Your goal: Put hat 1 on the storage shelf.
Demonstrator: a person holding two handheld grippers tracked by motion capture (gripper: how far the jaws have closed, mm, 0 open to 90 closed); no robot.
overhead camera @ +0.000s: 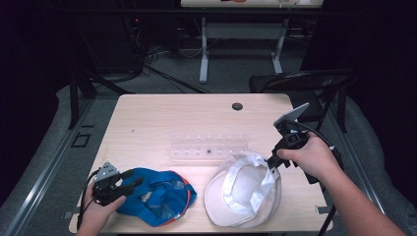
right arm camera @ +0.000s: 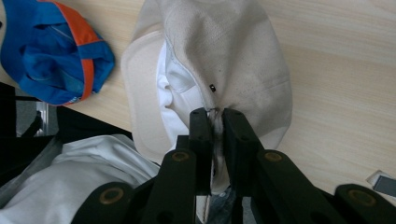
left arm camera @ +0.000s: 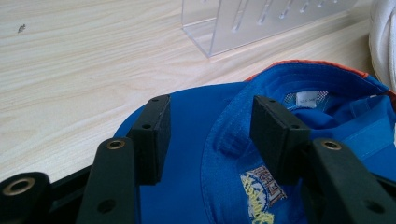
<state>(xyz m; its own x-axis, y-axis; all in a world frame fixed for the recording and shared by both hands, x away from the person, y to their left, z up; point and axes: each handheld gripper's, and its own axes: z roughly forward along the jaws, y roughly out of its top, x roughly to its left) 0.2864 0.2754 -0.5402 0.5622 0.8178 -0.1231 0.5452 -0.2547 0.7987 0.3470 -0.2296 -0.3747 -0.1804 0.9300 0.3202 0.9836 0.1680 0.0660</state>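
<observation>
Right gripper [right arm camera: 212,114] is pinched tight on the rim of the white cap [right arm camera: 233,56], jaws pressed together with a fold of fabric between them, just at the seam below a small eyelet. In the high view the same right gripper [overhead camera: 271,164] sits at the cap's right-hand edge, angled down and toward the left, so the white cap [overhead camera: 243,189] hangs and spreads away from the jaws toward the person's left and the near edge of the worktop [overhead camera: 162,113]. Cap lies opening-up, lining showing, brim on the near-left side; most of it looks to be resting on the worktop, with only the gripped edge raised. Any lift from here pulls from that one edge, so the cap will likely swing below the jaws.

Left gripper [left arm camera: 210,126] is spread wide, jaws apart and pinching nothing, hovering just over the blue cap [left arm camera: 224,140]; the cap's crown edge lies between and below the two pads, not touching as far as I can tell. In the high view the left gripper [overhead camera: 129,183] points right into the blue cap [overhead camera: 157,194], which sits near-left on the worktop, just beside the white one. A clear plastic rack [overhead camera: 209,147] stands behind both caps, mid-worktop, nearer to the right gripper.
</observation>
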